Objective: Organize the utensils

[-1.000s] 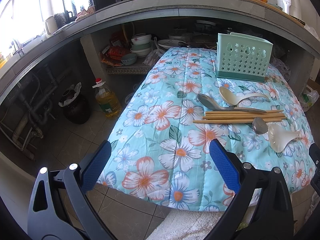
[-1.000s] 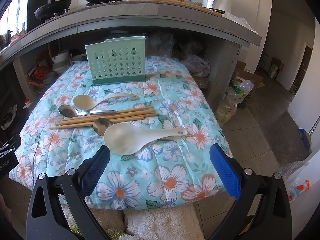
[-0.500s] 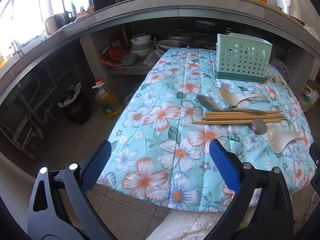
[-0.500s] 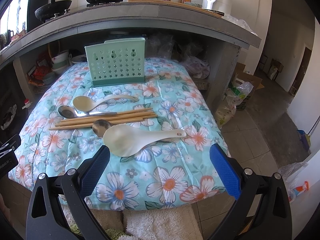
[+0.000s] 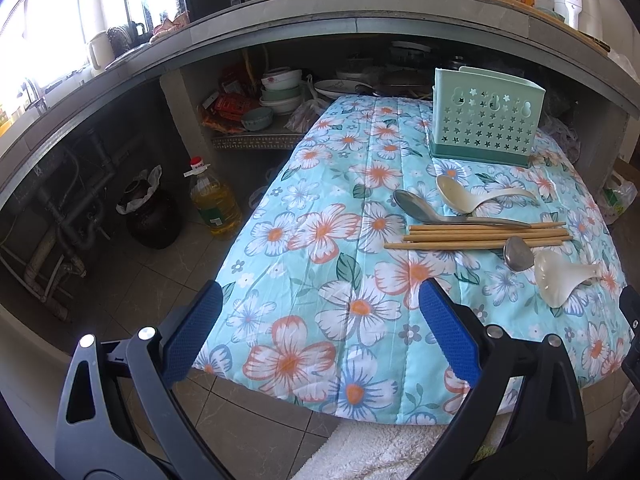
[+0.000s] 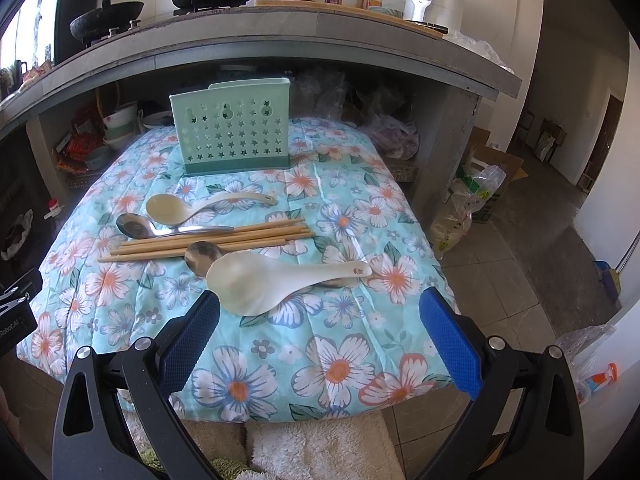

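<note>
On the floral cloth (image 6: 340,344) lie a white rice paddle (image 6: 256,284) (image 5: 560,276), a small metal spoon (image 6: 202,254) (image 5: 518,254), several wooden chopsticks (image 6: 208,240) (image 5: 480,236), a long metal spoon (image 6: 136,224) (image 5: 416,206) and a cream ladle (image 6: 168,210) (image 5: 456,196). A mint green utensil holder (image 6: 232,132) (image 5: 484,120) stands upright behind them. My right gripper (image 6: 320,332) is open, hovering just in front of the paddle. My left gripper (image 5: 320,332) is open over the cloth's near left corner, well left of the utensils.
A concrete counter (image 6: 280,40) with pots and bottles overhangs the far side. To the left on the floor stand an oil bottle (image 5: 214,204) and a dark pot (image 5: 152,220); bowls (image 5: 280,92) sit on a low shelf. A white mat (image 6: 320,452) lies below. Bags (image 6: 468,204) sit right.
Both grippers have drifted slightly closer to the table; the utensils look a little nearer. Nothing has been grasped or moved.
</note>
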A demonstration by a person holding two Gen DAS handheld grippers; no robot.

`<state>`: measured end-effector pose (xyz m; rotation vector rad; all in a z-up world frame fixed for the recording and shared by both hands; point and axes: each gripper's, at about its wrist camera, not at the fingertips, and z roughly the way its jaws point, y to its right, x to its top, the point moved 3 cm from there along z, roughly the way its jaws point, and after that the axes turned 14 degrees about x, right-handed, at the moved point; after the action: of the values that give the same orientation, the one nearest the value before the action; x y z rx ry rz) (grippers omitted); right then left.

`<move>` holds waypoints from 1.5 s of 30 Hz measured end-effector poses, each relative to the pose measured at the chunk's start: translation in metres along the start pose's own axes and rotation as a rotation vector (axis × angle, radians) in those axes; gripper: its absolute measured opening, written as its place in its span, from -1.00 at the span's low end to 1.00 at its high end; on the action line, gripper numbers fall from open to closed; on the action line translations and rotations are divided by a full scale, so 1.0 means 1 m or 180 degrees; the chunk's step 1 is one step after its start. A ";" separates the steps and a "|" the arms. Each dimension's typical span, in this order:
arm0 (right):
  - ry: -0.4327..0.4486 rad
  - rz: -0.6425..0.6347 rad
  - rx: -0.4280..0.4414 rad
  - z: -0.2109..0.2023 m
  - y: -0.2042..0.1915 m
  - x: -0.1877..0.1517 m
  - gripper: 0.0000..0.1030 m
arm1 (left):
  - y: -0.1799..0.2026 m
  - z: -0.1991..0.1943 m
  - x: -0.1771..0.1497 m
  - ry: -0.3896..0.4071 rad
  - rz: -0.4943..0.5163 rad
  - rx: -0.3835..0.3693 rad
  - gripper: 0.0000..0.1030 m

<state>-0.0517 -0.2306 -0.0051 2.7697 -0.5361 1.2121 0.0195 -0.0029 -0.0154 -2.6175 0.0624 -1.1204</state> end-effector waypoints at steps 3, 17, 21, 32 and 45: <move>0.0000 0.0003 0.0000 0.000 0.000 0.000 0.89 | 0.000 0.000 0.000 -0.0004 -0.0005 0.0004 0.84; 0.0062 -0.0020 -0.0068 0.005 0.006 -0.001 0.89 | 0.014 0.018 0.014 -0.0014 0.0074 -0.0479 0.84; 0.0122 -0.0047 -0.0130 0.011 0.007 -0.001 0.89 | 0.023 0.021 0.015 0.0074 0.0147 -0.0780 0.84; 0.0351 0.0099 -0.0026 0.018 0.021 0.002 0.89 | 0.055 0.026 0.017 -0.0241 -0.0001 -0.1942 0.84; 0.0312 0.0184 0.0474 0.039 0.052 -0.012 0.89 | 0.109 0.048 0.024 -0.0460 0.0196 -0.2080 0.84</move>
<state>-0.0497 -0.2834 -0.0445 2.8135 -0.5417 1.4484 0.0781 -0.0992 -0.0608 -3.2226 0.5611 -1.0078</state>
